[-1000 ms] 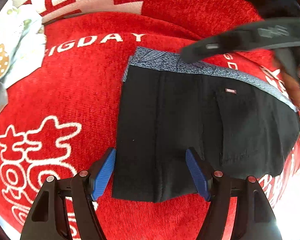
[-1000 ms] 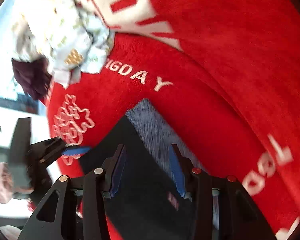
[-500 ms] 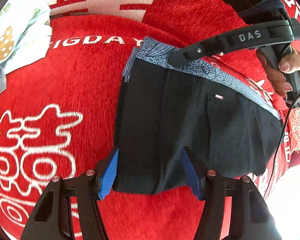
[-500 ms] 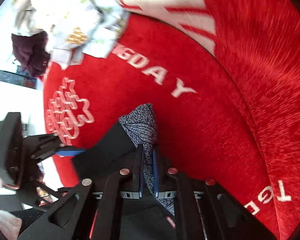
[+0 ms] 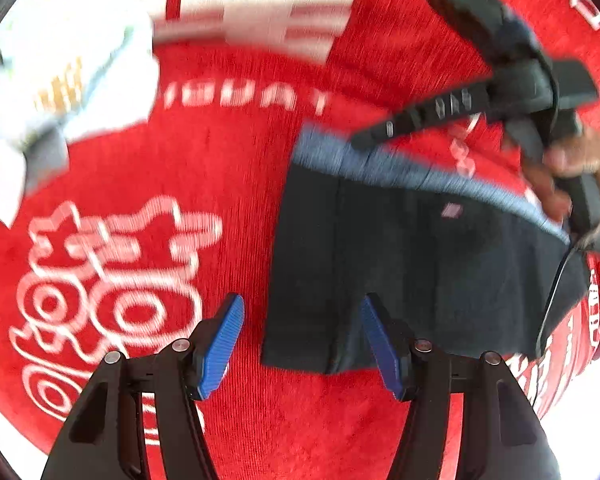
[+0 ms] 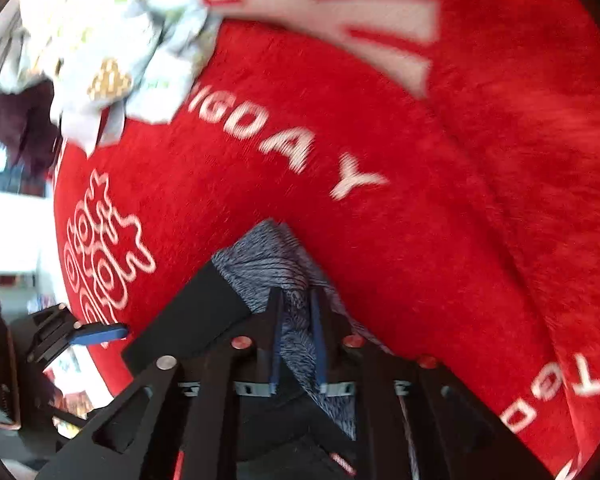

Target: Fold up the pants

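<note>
The pants [image 5: 416, 264] lay folded into a dark rectangle on a red plush blanket [image 5: 228, 184] with white lettering and looping white motifs, the grey-blue patterned waistband [image 5: 400, 172] running along their far edge and a small pale label [image 5: 451, 211] showing on the black cloth. The left gripper [image 5: 302, 340] hung above the near edge of the pants with its blue pads [image 5: 224, 344] standing roughly half apart — nothing was pinched between them, the left pad over bare blanket and the right one over the near corner of the fabric. The right gripper [image 6: 296, 340] pointed steeply down at the waistband's far left corner; its jaws, having just eased open a little, stood only a narrow gap apart with a fold of the patterned band [image 6: 268, 268] between them, and the blue pads seemed to press on the cloth from both sides. Seen from the left wrist, that same gripper reached in from the far right, a hand [image 5: 572, 172] wrapped round its handle. At the far left of the blanket sat a crumpled pile of pale printed cloth [image 6: 112, 40], with something dark maroon [image 6: 20, 120] just beside it.
</note>
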